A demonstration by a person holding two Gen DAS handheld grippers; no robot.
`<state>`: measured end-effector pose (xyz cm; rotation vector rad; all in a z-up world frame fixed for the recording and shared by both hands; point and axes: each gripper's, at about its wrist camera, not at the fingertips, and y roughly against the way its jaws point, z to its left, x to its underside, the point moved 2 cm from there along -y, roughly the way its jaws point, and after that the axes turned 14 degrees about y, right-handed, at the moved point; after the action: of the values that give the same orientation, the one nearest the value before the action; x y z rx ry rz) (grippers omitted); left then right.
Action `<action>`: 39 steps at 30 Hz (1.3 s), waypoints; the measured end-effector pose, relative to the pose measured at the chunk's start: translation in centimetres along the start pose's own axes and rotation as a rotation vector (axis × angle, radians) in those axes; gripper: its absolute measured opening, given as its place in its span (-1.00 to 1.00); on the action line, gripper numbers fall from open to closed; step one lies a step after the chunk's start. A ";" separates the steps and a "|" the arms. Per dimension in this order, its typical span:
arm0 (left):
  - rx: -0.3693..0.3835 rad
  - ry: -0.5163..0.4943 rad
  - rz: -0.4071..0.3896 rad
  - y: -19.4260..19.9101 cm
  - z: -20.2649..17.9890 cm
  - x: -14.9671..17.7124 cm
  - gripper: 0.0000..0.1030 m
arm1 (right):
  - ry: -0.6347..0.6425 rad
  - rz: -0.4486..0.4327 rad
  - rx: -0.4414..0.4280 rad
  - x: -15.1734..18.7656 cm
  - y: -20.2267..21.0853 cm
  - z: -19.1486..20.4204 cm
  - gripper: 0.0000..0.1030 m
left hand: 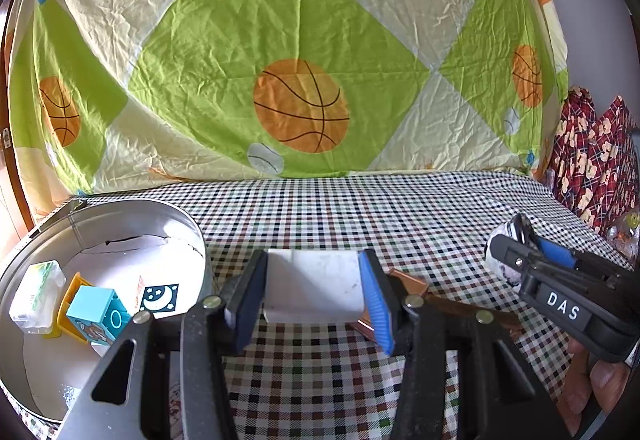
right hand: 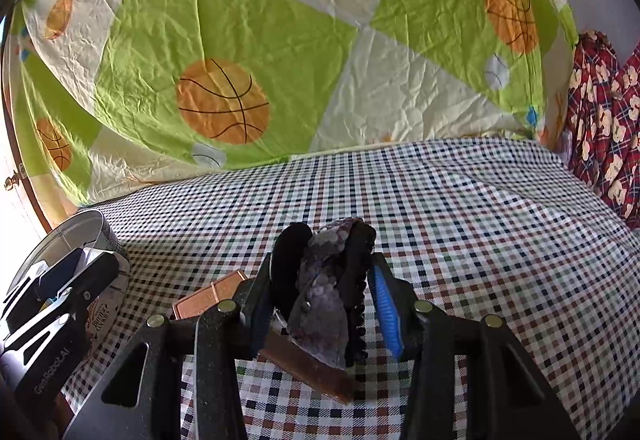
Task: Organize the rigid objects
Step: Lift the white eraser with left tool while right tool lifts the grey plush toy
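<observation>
My left gripper [left hand: 314, 304] is shut on a white rectangular block [left hand: 316, 286], held just above the checked tablecloth. A round metal tin [left hand: 188, 224] sits at its left with a blue cube [left hand: 98, 314], a clear plastic box [left hand: 36, 294], a yellow piece and a moon card inside. My right gripper [right hand: 324, 304] is shut on a black hair claw clip with grey-purple sequin fabric [right hand: 320, 292]. A copper-brown flat bar [right hand: 308, 368] lies on the cloth under it, also seen in the left wrist view [left hand: 408, 282].
The checked tablecloth [right hand: 480, 240] stretches back to a hanging green and cream basketball sheet [left hand: 280, 40]. Red patterned fabric [left hand: 592, 160] lies at the far right. The tin also shows at the left in the right wrist view [right hand: 108, 236].
</observation>
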<state>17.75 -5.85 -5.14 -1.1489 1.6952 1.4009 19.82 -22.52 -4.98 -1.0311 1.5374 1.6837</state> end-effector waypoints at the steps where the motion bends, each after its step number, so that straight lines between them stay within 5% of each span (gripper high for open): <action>1: 0.000 0.001 0.000 0.0 0.0 0.0 -0.10 | 0.001 -0.005 0.003 0.0 0.1 0.0 -0.08; 39: 0.000 0.025 -0.061 2.7 1.9 0.3 -0.10 | 0.081 -0.180 0.041 0.3 4.5 1.9 -0.08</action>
<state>15.06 -3.94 -4.70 -1.2126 1.6635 1.3544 15.57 -21.17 -2.96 -1.1919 1.4753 1.4983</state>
